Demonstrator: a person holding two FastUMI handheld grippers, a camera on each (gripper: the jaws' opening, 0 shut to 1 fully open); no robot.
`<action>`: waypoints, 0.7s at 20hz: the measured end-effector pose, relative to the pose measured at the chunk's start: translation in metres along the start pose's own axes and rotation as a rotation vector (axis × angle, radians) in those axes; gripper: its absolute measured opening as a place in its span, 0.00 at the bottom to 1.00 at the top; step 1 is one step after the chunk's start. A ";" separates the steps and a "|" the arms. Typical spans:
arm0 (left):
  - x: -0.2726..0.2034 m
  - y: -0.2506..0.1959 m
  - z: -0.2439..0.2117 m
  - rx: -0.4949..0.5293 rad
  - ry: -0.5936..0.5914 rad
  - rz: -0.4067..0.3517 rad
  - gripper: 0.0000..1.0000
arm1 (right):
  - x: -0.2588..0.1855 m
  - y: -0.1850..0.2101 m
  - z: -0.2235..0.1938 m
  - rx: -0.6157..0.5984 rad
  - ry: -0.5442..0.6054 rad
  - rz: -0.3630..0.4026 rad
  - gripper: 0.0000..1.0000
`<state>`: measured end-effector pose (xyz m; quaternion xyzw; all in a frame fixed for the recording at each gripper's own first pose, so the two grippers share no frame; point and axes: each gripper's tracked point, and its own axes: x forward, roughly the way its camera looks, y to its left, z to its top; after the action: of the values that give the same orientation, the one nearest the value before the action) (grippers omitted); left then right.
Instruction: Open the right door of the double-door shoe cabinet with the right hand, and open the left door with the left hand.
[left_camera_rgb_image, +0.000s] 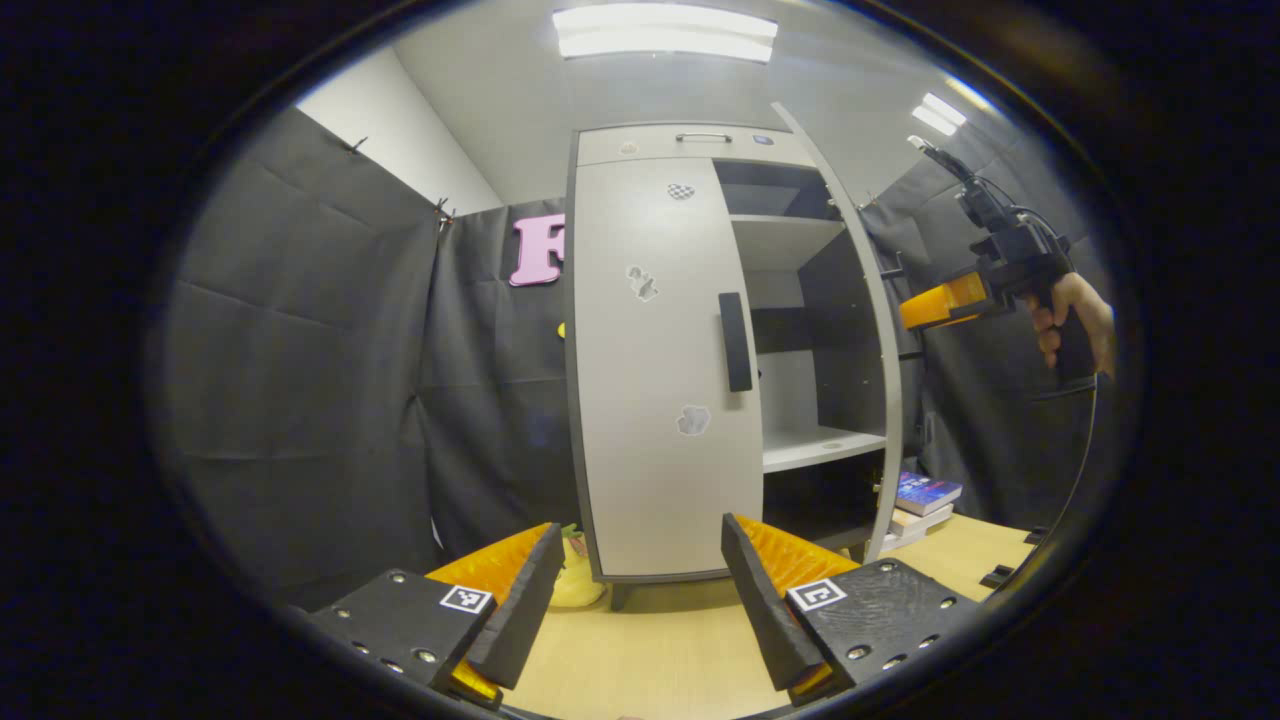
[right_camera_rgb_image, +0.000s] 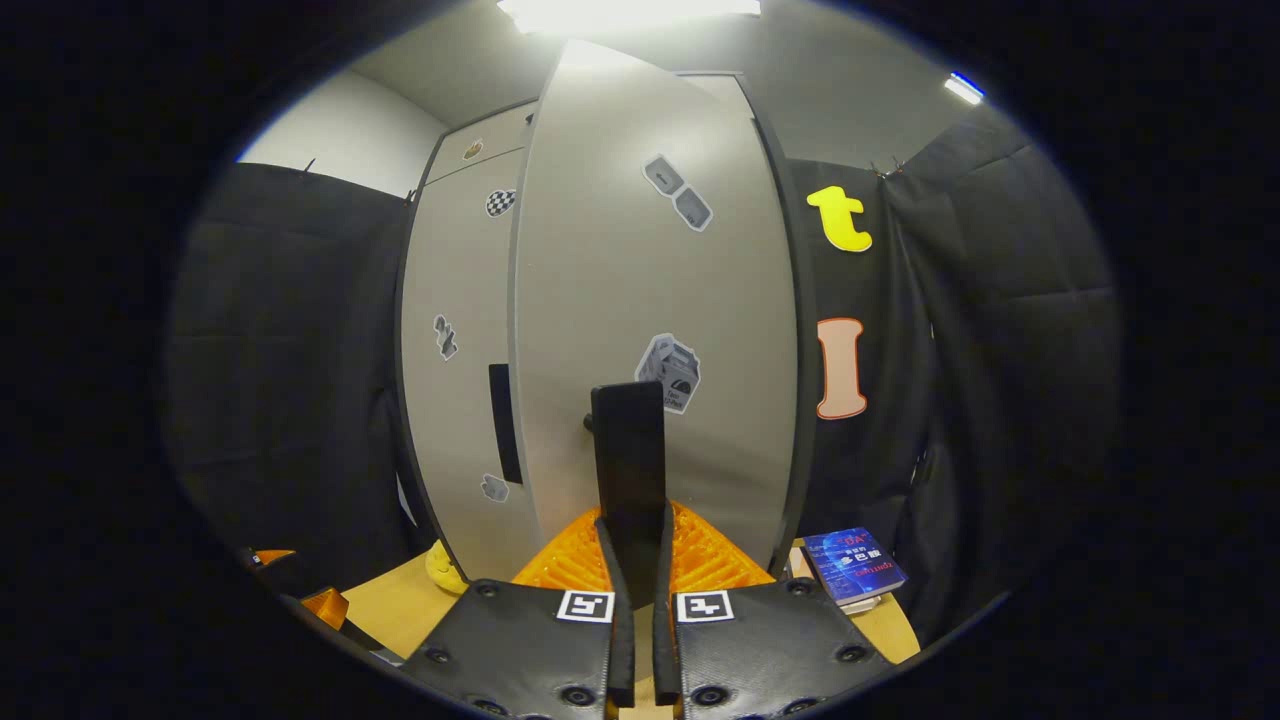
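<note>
**Shoe cabinet: right door swung out, left door flat**

Right gripper view. My right gripper (right_camera_rgb_image: 634, 590) sits at bottom centre, clenched on the right door handle (right_camera_rgb_image: 628, 470). The black bar rises straight up between the two finger pads, both pressed against it. Behind the handle the right door (right_camera_rgb_image: 650, 330) takes up the middle of the frame, pale grey, stickers on its face, angled out from the cabinet front. To its left, the left door (right_camera_rgb_image: 455, 340) lies flat, its black handle (right_camera_rgb_image: 504, 422) visible as a thin strip at the right door's edge. Lower right: blue book (right_camera_rgb_image: 853, 566) on the wooden table (right_camera_rgb_image: 385, 605).

Left gripper view. My left gripper (left_camera_rgb_image: 635, 590) at the bottom, released, fingers wide apart, nothing between them, well apart from the cabinet. Up the middle of the frame stands the shoe cabinet (left_camera_rgb_image: 690, 145). Left door (left_camera_rgb_image: 660, 380) closed, black handle (left_camera_rgb_image: 735, 342) on its right edge, untouched. Right door (left_camera_rgb_image: 868, 330) seen edge-on, swung out, shelves (left_camera_rgb_image: 820, 447) exposed inside. At right of frame, the right gripper (left_camera_rgb_image: 935, 305) at the open door's edge, a hand (left_camera_rgb_image: 1075, 330) on its grip. Books (left_camera_rgb_image: 925, 500) stacked on the table (left_camera_rgb_image: 650, 650) at lower right, beside the cabinet foot. Something yellow (left_camera_rgb_image: 580, 585) at the cabinet's lower left corner, kind unclear.
</note>
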<state>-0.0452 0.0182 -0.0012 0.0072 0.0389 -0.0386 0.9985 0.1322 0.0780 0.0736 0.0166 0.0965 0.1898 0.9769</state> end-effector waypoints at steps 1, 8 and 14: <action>0.000 0.000 0.001 -0.001 0.000 -0.008 0.92 | -0.004 -0.005 -0.001 0.008 0.005 -0.001 0.09; 0.014 -0.019 0.016 0.015 -0.022 -0.026 0.92 | -0.026 -0.039 -0.001 -0.006 0.016 -0.035 0.08; 0.023 -0.047 0.021 0.015 -0.019 -0.053 0.92 | -0.046 -0.087 -0.001 -0.016 0.010 -0.124 0.07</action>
<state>-0.0249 -0.0308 0.0173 0.0135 0.0292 -0.0654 0.9973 0.1224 -0.0200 0.0747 0.0018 0.1008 0.1299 0.9864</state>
